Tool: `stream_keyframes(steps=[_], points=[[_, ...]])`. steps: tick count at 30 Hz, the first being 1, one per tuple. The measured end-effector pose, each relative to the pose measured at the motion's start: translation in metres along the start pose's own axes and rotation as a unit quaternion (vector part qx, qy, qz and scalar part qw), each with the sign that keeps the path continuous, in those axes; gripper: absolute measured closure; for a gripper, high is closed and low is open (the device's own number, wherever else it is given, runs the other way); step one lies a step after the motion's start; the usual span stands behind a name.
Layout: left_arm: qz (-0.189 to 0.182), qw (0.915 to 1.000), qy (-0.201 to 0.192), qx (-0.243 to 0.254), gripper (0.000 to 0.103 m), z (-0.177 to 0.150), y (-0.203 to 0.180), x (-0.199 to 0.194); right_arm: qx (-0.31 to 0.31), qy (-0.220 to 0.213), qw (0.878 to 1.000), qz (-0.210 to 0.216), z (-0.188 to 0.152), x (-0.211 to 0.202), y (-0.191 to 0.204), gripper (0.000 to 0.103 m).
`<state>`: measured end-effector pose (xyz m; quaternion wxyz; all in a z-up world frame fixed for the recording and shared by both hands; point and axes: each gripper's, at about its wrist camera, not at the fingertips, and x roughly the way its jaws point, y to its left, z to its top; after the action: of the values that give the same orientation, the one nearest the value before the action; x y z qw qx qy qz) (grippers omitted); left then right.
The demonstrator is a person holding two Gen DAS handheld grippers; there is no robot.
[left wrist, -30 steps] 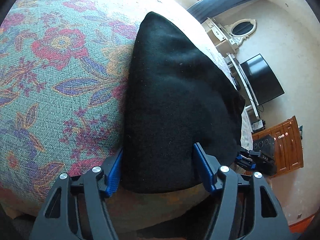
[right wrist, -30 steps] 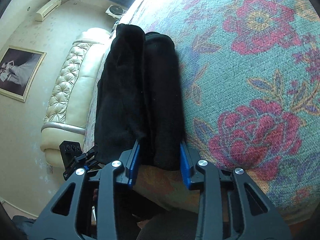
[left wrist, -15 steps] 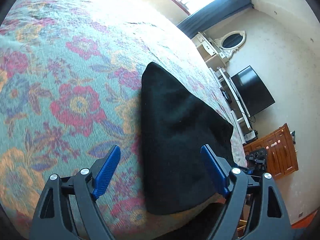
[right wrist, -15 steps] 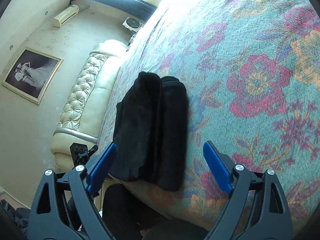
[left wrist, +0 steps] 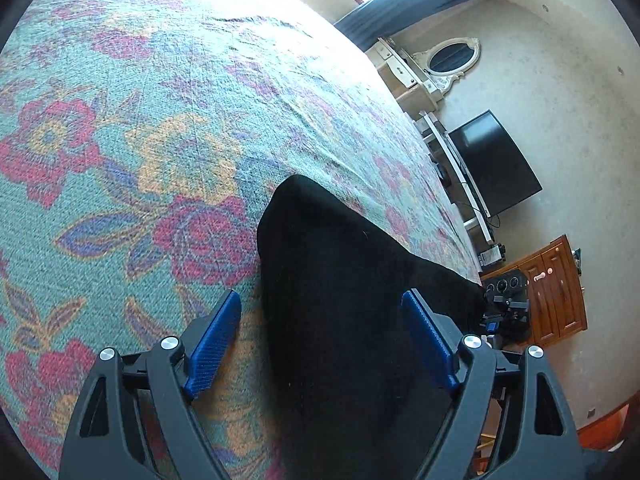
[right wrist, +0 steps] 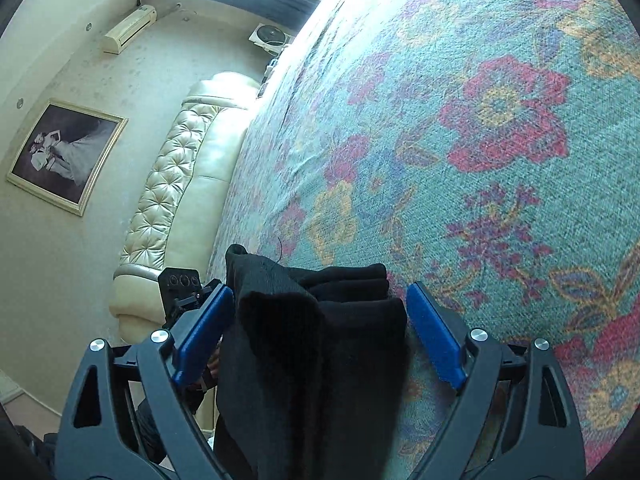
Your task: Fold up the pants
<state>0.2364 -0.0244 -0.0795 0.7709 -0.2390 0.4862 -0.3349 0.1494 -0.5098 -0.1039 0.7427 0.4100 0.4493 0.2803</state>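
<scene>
Nearest each camera, at the close edge of the floral bedspread (left wrist: 168, 128), both tools stand with their blue pads spread wide. The left gripper (left wrist: 322, 328) has its fingers (left wrist: 214, 338) clear on either side of the folded black pants (left wrist: 344, 312), pressing on nothing; the cloth lies between them untouched. The right gripper (right wrist: 320, 328) is likewise wide apart, its pads flanking the layered end of the pants (right wrist: 320, 344) without gripping.

A second ago both sets of pads sat tight against the bundle's sides; since then the jaws have parted and stand off from the fabric. The pants have kept their place on the bedspread, and now look smaller and farther from the lenses.

The pants rest folded on the bedspread's near edge, their stacked layers showing in the right wrist view. Beyond the bedspread's one side stand a dark television (left wrist: 494, 164), a wooden cabinet (left wrist: 556, 292) and an oval mirror (left wrist: 452, 58). Beyond its other side are a tufted cream headboard (right wrist: 176, 176), a framed picture (right wrist: 64, 154) and a wall air conditioner (right wrist: 128, 28). No writing or brand can be read anywhere.
</scene>
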Motion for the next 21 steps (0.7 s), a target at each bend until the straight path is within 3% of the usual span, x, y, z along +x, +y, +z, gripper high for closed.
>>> stream_keyframes(steps=[4, 9, 13, 16, 21], points=[[0.016, 0.9996, 0.011, 0.018, 0.022, 0.007, -0.009, 0.016, -0.014, 0.007, 1.0, -0.01, 0.003, 0.012, 0.008, 0.017], [0.02, 0.9992, 0.014, 0.033, 0.022, 0.003, -0.013, 0.019, -0.001, 0.008, 1.0, -0.024, 0.002, 0.015, -0.002, 0.052], [0.054, 0.9965, 0.019, 0.06, 0.033, 0.001, -0.016, 0.021, 0.0, 0.007, 1.0, -0.027, 0.001, 0.014, -0.007, 0.06], [0.057, 0.9967, 0.015, 0.056, 0.038, 0.001, -0.014, 0.02, 0.008, 0.01, 1.0, -0.027, 0.002, 0.016, -0.011, 0.067], [0.063, 0.9959, 0.01, 0.064, 0.039, 0.0, -0.012, 0.017, 0.017, 0.007, 0.999, -0.034, 0.0, 0.015, -0.016, 0.076]])
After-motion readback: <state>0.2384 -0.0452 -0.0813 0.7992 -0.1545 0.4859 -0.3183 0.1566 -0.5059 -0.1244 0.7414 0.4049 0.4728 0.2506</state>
